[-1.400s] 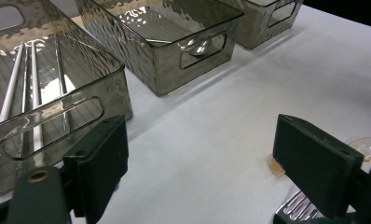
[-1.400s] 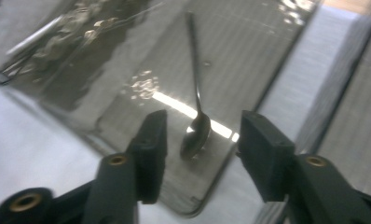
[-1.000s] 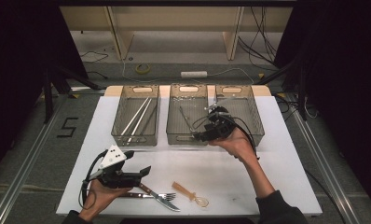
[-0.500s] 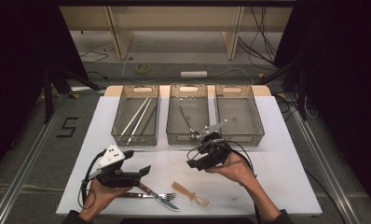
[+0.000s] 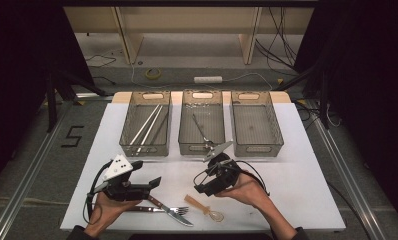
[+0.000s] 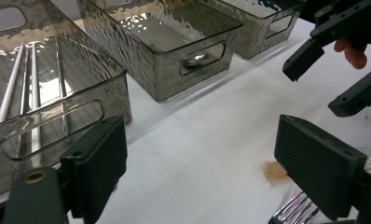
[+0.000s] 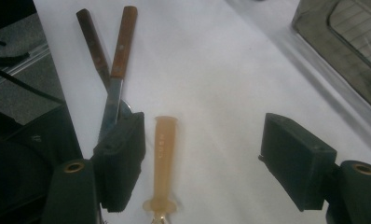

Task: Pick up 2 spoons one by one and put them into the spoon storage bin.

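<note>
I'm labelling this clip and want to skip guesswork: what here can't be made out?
- Amber spoon: bowl cut off by the bottom edge, right gripper view.
- Fork: handle hidden behind the left gripper, left gripper view.
- Utensil in the middle bin: too small to identify, high view.

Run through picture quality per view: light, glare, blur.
High view: bright white table top, surroundings nearly black, picture soft. Left gripper view: rippled glare on the smoked clear plastic bins; near black jaws slightly soft. Right gripper view: translucent amber plastic spoon handle and two wooden-handled utensils blurred, the bin corner hazy.
</note>
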A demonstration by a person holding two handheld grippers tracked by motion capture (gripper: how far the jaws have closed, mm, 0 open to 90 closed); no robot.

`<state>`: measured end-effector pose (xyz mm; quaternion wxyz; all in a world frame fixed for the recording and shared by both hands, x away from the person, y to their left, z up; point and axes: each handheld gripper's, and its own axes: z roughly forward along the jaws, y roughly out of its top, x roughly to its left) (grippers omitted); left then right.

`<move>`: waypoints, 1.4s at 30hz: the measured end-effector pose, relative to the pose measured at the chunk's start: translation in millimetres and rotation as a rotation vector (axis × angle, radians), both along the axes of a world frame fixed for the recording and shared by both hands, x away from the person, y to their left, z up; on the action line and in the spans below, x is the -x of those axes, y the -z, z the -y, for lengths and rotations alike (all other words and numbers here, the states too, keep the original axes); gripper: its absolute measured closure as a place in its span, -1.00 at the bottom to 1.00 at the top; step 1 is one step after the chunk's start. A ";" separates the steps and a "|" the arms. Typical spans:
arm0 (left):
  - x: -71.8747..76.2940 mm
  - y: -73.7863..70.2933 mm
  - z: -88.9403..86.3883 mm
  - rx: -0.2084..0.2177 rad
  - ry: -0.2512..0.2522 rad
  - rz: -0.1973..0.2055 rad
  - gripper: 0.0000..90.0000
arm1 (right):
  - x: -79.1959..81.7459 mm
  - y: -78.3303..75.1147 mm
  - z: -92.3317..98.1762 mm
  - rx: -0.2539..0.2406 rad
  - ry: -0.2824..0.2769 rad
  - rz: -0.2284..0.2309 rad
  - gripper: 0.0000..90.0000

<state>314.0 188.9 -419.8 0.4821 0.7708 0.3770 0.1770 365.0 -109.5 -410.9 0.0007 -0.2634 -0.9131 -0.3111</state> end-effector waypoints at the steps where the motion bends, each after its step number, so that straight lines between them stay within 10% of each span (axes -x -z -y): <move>1: 0.0 0.0 0.0 0.000 0.000 0.000 -0.63 | 0.5 0.7 -0.7 0.000 -0.004 0.000 -0.30; 42: 0.8 -0.2 -0.5 0.004 -0.006 -0.002 -0.64 | 19.2 46.7 -31.3 0.190 -0.121 -0.049 0.32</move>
